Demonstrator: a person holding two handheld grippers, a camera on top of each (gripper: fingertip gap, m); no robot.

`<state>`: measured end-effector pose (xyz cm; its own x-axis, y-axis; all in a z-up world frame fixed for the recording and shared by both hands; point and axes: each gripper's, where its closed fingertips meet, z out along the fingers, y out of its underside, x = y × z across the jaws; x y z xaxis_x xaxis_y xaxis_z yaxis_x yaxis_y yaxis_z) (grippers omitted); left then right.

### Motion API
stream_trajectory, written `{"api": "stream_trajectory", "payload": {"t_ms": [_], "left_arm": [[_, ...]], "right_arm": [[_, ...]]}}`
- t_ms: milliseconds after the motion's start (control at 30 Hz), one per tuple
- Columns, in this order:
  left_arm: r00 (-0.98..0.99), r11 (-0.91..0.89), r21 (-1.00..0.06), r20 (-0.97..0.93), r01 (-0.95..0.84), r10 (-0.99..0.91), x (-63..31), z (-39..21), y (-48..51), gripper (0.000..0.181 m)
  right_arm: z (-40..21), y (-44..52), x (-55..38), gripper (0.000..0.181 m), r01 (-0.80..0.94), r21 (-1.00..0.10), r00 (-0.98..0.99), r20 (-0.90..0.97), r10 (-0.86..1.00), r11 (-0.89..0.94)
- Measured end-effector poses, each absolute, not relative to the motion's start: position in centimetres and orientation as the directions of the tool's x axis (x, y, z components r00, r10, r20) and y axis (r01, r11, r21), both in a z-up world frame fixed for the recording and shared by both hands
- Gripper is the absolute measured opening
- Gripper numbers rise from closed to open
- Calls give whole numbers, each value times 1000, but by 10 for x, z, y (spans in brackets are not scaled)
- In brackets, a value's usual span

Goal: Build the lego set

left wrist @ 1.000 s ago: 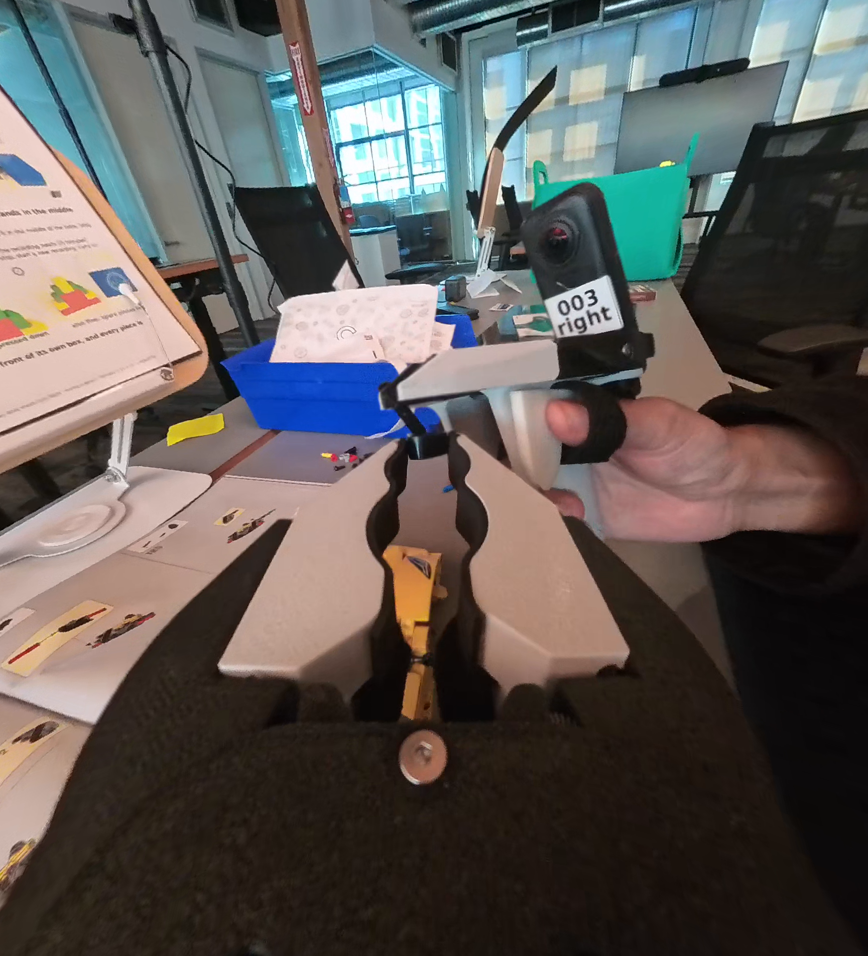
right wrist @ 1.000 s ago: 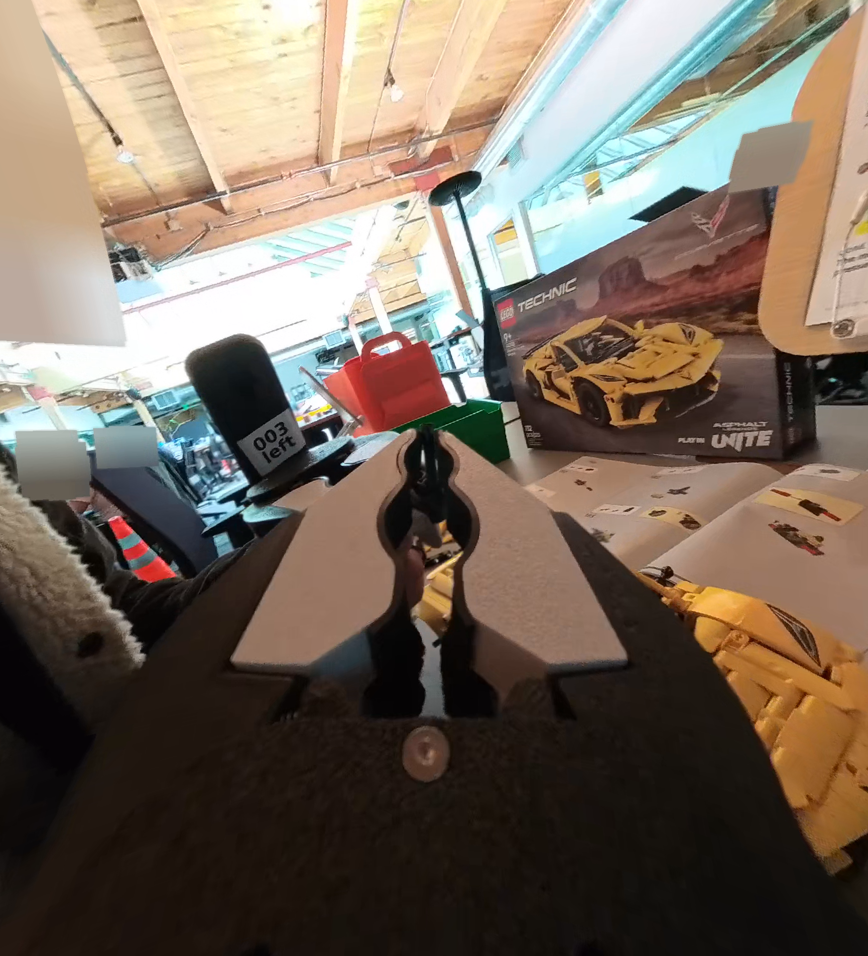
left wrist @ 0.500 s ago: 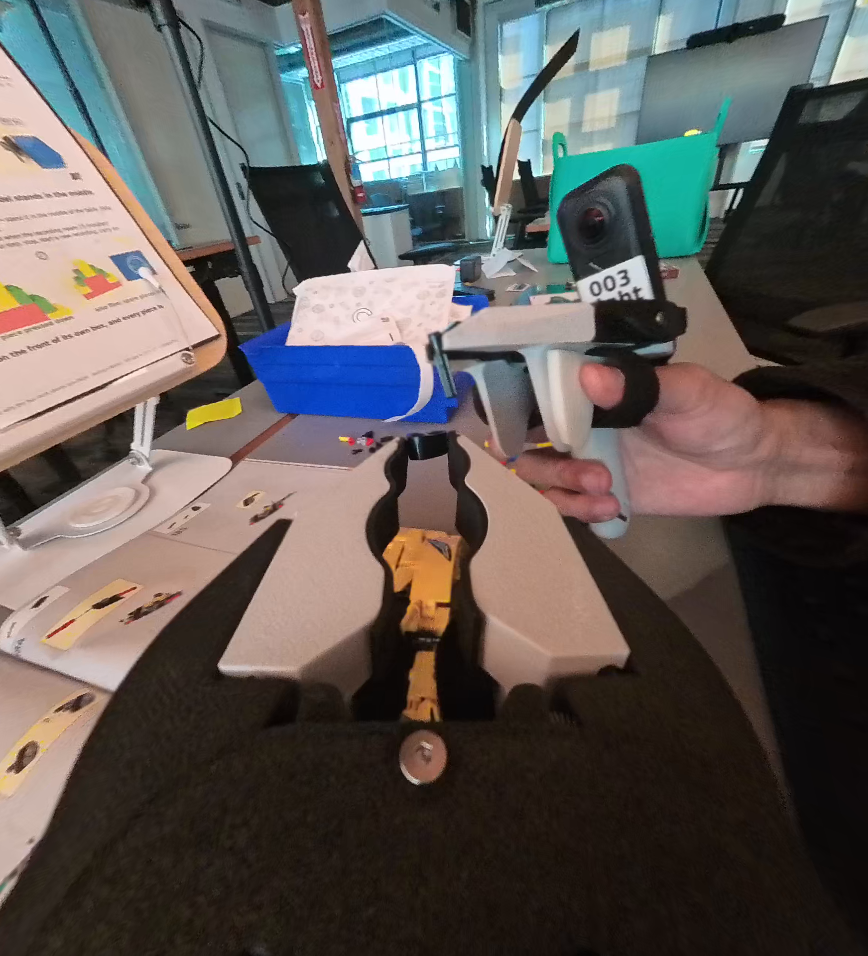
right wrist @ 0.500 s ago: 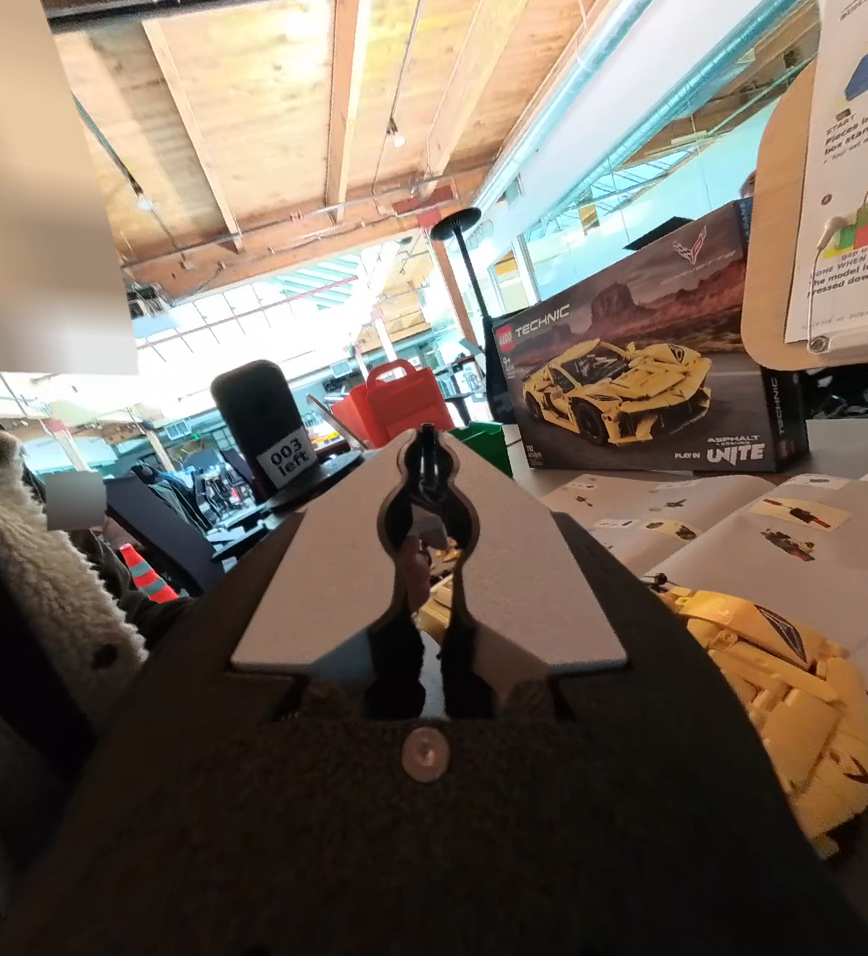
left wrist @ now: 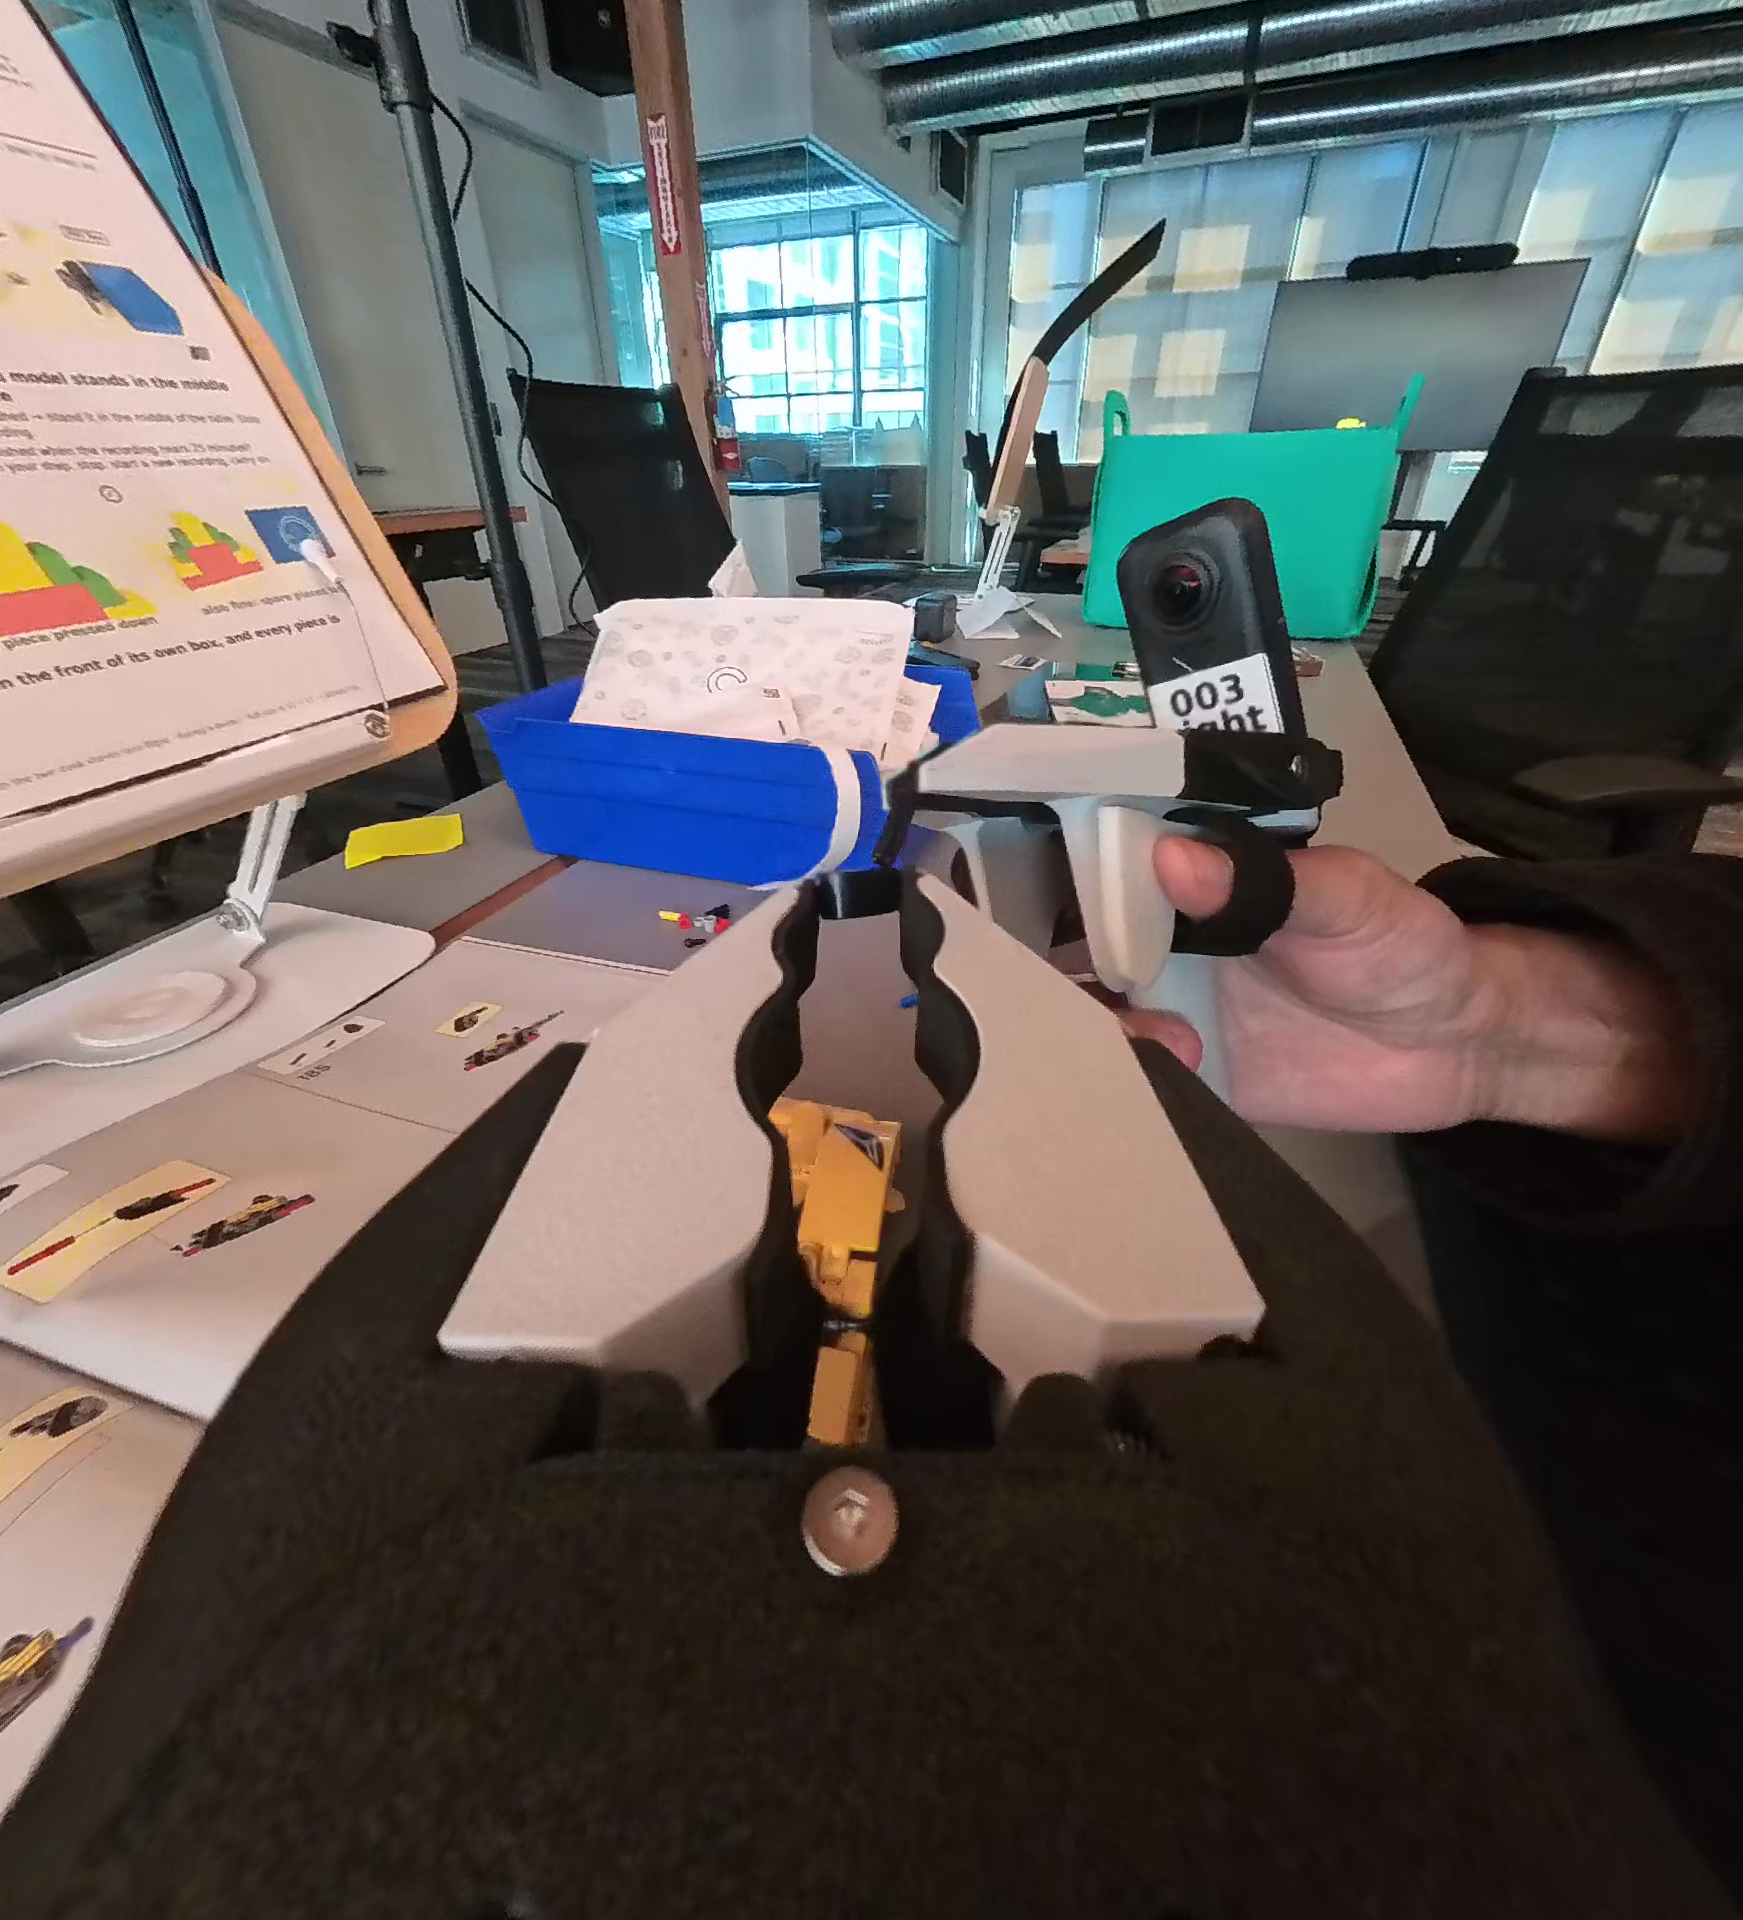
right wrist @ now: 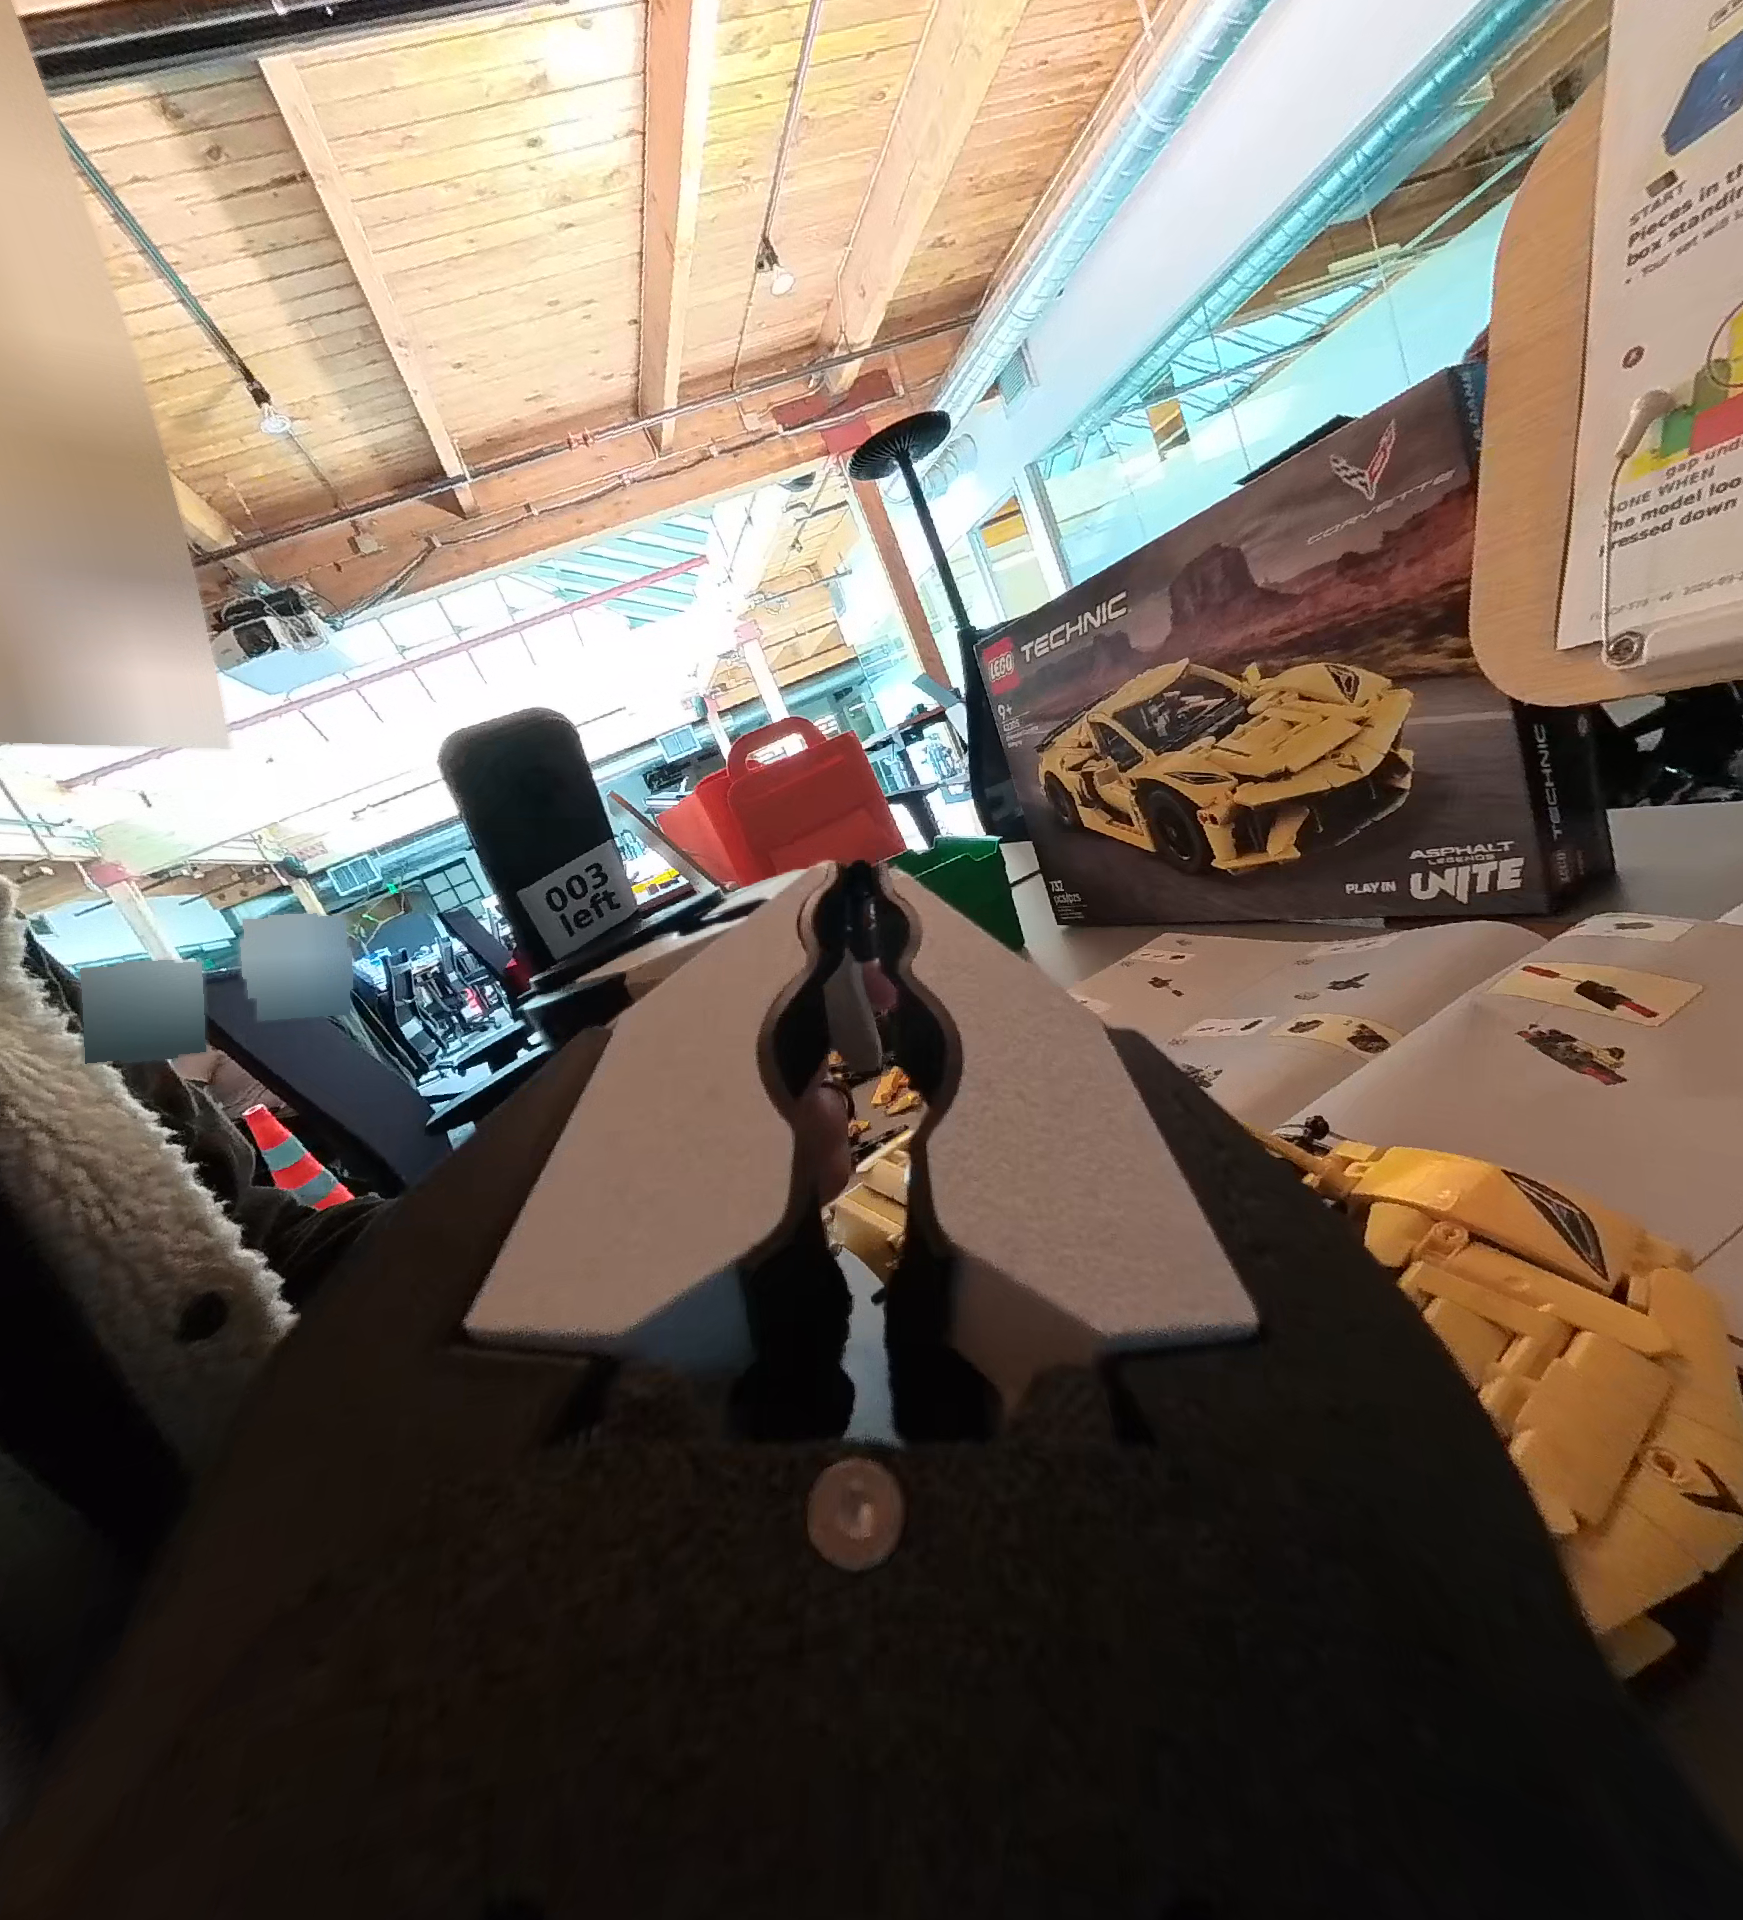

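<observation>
My left gripper (left wrist: 856, 899) is shut on a small black ring-shaped lego piece (left wrist: 859, 891), pinched at its fingertips and held above the table. The part-built yellow lego car (left wrist: 839, 1195) shows below through the gap between the fingers. It also lies at the right of the right wrist view (right wrist: 1573, 1403). My right gripper (right wrist: 856, 899) is shut, and I see nothing clearly held in it. In the left wrist view it (left wrist: 893, 821) is held by a hand, and its tip sits just above and right of the black piece. The left gripper's body (right wrist: 576, 904) shows behind the right fingers.
An open instruction booklet (left wrist: 223, 1226) lies on the table at the left. A blue bin (left wrist: 680, 800) with paper bags stands beyond it, with small loose pieces (left wrist: 695, 920) in front. A sheet on a stand (left wrist: 119, 520) rises at left. The set's box (right wrist: 1293, 748) stands at the back. My left and right fingertips are right by each other.
The right gripper's tip has shifted from above-left of the black piece to just above-right of it. The left gripper keeps hold of the black piece.
</observation>
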<state>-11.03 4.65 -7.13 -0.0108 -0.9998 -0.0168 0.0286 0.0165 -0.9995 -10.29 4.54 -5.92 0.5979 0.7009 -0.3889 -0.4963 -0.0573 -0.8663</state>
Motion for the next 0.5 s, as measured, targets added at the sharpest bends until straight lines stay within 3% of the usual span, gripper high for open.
{"api": "stream_trajectory", "payload": {"t_ms": [500], "left_arm": [[54,319,-939,-328,-131,-943,-103,-95,45,15]], "right_arm": [[-89,42,-100,4,-276,-930,641,-367,674,-243]]}}
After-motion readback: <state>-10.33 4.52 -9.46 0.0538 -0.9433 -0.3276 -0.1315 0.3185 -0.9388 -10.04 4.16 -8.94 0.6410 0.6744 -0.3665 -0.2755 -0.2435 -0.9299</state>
